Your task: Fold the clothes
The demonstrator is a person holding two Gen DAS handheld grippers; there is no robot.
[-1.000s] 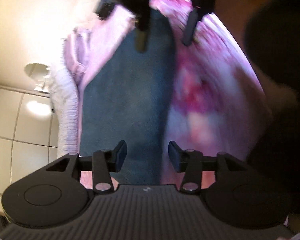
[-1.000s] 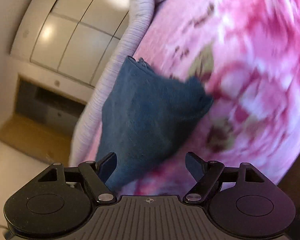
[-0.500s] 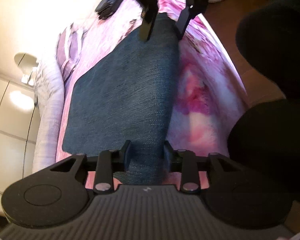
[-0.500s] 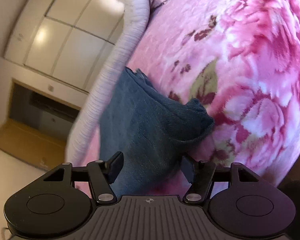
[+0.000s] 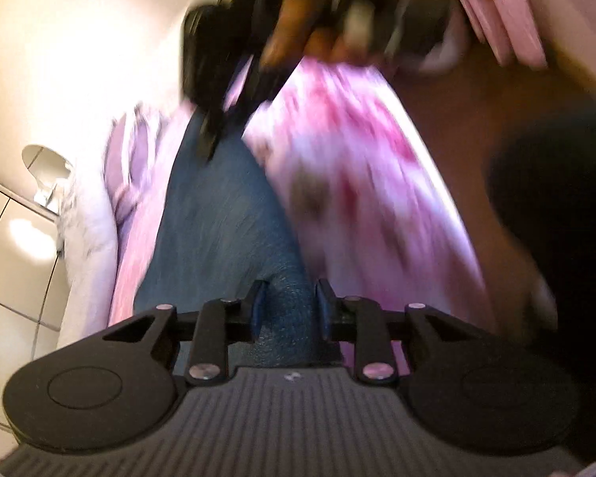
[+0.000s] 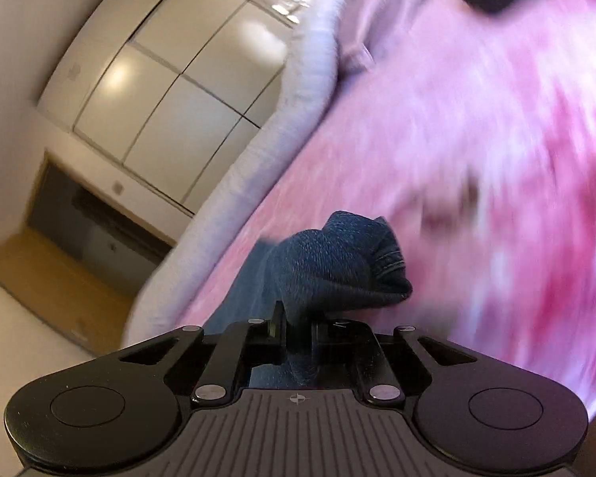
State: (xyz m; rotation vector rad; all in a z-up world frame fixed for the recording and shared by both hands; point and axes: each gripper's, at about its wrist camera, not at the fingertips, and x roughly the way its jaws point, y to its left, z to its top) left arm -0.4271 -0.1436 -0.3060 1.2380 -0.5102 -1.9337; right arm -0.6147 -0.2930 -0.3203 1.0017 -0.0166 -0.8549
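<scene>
A pair of blue jeans (image 5: 218,214) lies stretched along a bed covered with a pink flowered blanket (image 5: 361,183). My left gripper (image 5: 288,312) is shut on the near end of the jeans. My right gripper (image 6: 298,326) is shut on the other end, and the denim (image 6: 337,266) bunches up above its jaws. The right gripper also shows at the far end in the left wrist view (image 5: 226,119), blurred, with the hand that holds it.
A white ribbed bed edge (image 6: 282,127) runs beside the blanket, with a lilac pillow (image 5: 127,167) near it. White cupboard doors (image 6: 171,91) stand behind. A brown floor (image 5: 457,119) and a dark-clothed leg (image 5: 556,218) lie on the right.
Both grippers have closed on the ends of the jeans. The jeans now look narrower and pulled taut between them. Both views are blurred by motion.
</scene>
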